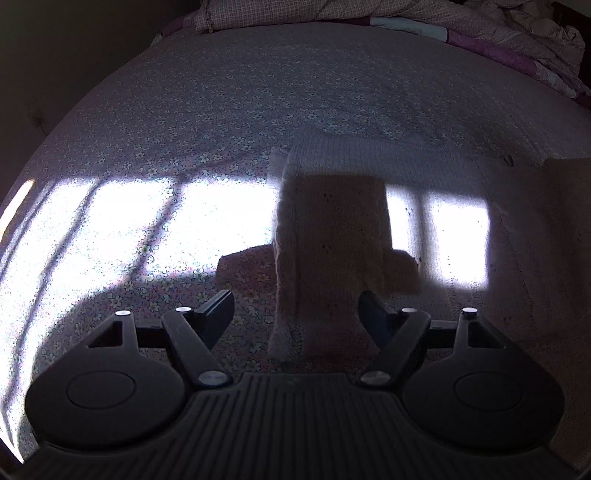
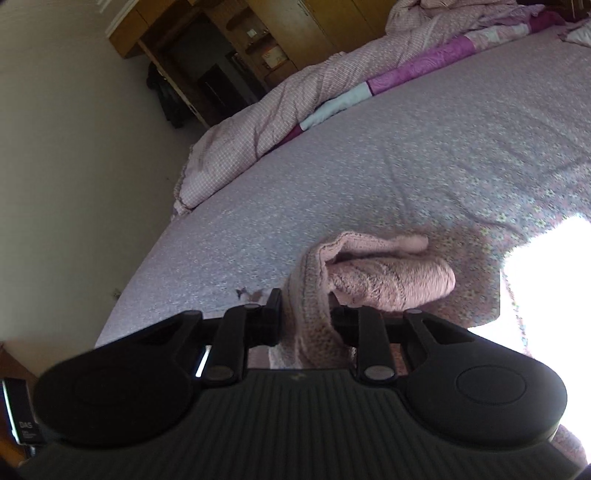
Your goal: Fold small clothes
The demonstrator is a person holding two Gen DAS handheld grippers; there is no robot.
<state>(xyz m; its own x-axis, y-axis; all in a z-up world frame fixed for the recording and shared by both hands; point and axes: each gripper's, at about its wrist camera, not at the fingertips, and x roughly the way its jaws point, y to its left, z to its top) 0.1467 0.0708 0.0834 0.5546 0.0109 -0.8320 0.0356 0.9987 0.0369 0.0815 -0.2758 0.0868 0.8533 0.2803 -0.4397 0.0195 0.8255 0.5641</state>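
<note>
The right claw [image 2: 304, 314] pinches a fold of the pink knit [image 2: 391, 284], whose bunched rest hangs just ahead and to its right over the bed [image 2: 332, 177]. The left claw [image 1: 296, 314] stands wide open and empty; the knit [image 1: 332, 240] lies on the bed just ahead, partly between its fingers.

Left gripper [image 1: 295, 314] low in frame, jaws spread wide, nothing pinched between them — pale knitted garment [image 1: 332, 229] lying just beyond on the floral bedsheet [image 1: 207, 110]. Bright window light across sheet and knit. Rumpled checked quilt [image 1: 461, 22] at the far edge.
</note>
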